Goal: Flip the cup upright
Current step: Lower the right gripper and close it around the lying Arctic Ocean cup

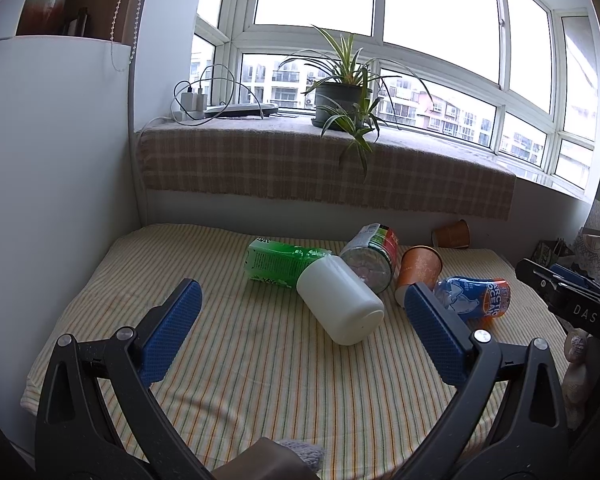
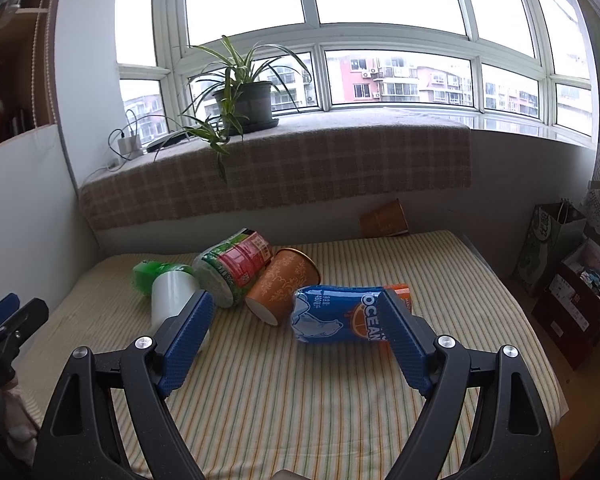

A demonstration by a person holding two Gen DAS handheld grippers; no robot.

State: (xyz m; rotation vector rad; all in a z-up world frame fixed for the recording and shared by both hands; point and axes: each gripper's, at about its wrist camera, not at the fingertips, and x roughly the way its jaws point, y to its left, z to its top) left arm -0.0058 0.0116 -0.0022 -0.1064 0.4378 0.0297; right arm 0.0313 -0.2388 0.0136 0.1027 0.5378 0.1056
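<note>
An orange paper cup lies on its side on the striped table, its base toward me; it also shows in the left wrist view. A second orange cup lies tipped at the table's far edge by the wall, seen too in the left wrist view. My left gripper is open and empty, hovering in front of a white jar. My right gripper is open and empty, just short of the blue and orange pouch and the cup.
A green bottle, a glass jar with a red and green label and the white jar lie clustered left of the cup. A plaid-covered sill with a potted plant runs behind. Bags and boxes stand right.
</note>
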